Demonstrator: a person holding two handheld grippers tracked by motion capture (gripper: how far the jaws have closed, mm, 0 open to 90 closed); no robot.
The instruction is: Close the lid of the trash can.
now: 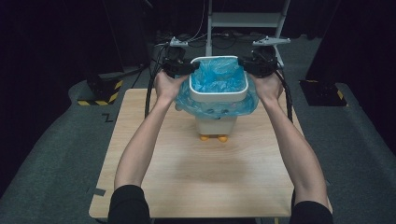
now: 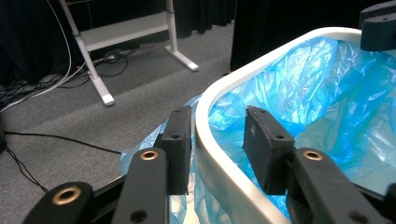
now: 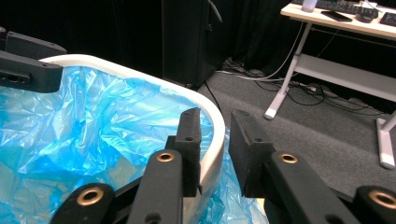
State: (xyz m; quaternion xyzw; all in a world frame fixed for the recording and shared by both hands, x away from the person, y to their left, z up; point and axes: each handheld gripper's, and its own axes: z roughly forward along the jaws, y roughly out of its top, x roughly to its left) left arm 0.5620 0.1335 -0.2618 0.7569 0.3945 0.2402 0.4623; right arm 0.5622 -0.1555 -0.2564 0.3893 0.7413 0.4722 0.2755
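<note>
I've got the white bin (image 1: 218, 95) standing on the desk (image 1: 187, 177), a bit far of centre, w/ a blue bag (image 1: 219, 74) lining it and spilling over the rim. My left tongs (image 1: 183, 67) straddle the bin's left rim, one jaw outside and one inside over the bag; jaws apart, not pressing, no clamp. My right tongs (image 1: 250, 65) do the same on the right rim: inner jaw right by the rim, outer jaw clear of it, so apart too.

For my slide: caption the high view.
Both grippers' jaws straddle the white ring over the blue bag lining a bin.
</note>
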